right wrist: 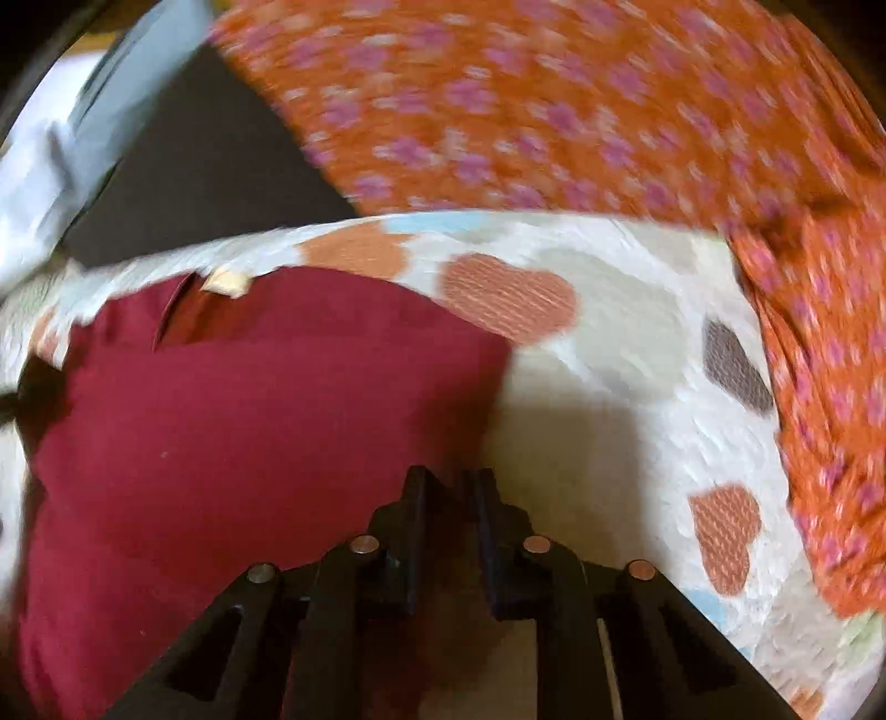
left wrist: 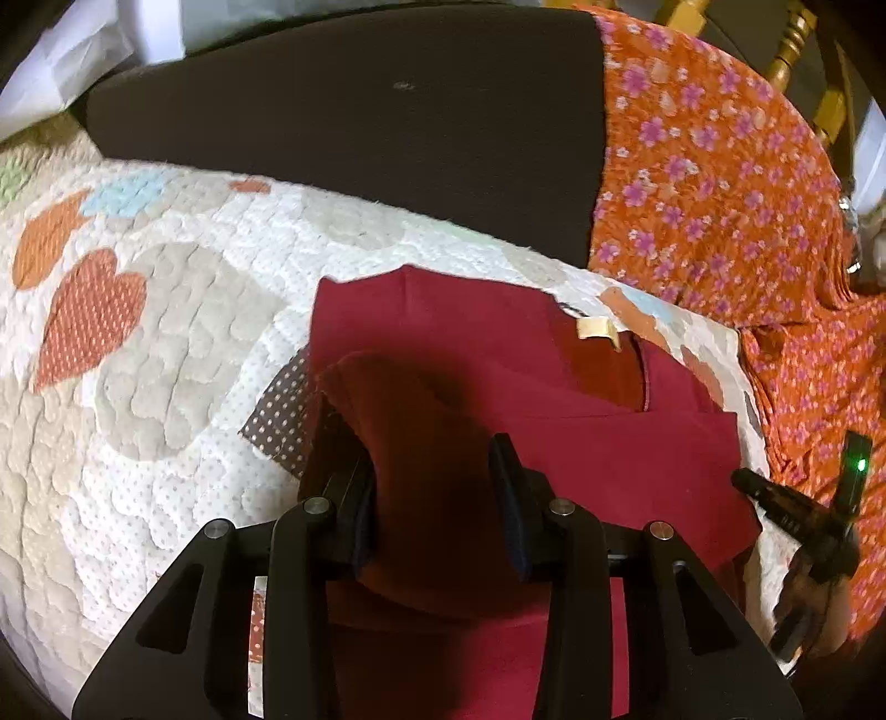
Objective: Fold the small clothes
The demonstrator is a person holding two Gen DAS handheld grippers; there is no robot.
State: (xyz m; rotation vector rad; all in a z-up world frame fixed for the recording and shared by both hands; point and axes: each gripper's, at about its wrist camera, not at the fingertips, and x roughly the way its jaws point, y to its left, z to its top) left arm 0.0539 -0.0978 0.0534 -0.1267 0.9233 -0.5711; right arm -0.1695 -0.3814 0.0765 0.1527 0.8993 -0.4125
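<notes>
A small dark red garment [left wrist: 554, 399] with a cream neck label [left wrist: 595, 328] lies on a heart-patterned quilt [left wrist: 166, 343]. My left gripper [left wrist: 434, 471] holds a raised fold of the red cloth between its fingers, which stand a little apart around the bunched fabric. The right gripper shows at the garment's right edge in the left wrist view [left wrist: 786, 504]. In the blurred right wrist view the garment [right wrist: 249, 399] fills the left side, and my right gripper [right wrist: 449, 487] has its fingers nearly together at the garment's right edge; whether cloth is pinched between them I cannot tell.
An orange cloth with pink flowers [left wrist: 720, 183] lies at the right and back, also in the right wrist view [right wrist: 554, 99]. A dark brown flat cushion [left wrist: 360, 111] lies behind the quilt. A yellow wooden chair [left wrist: 797, 50] stands at the far right.
</notes>
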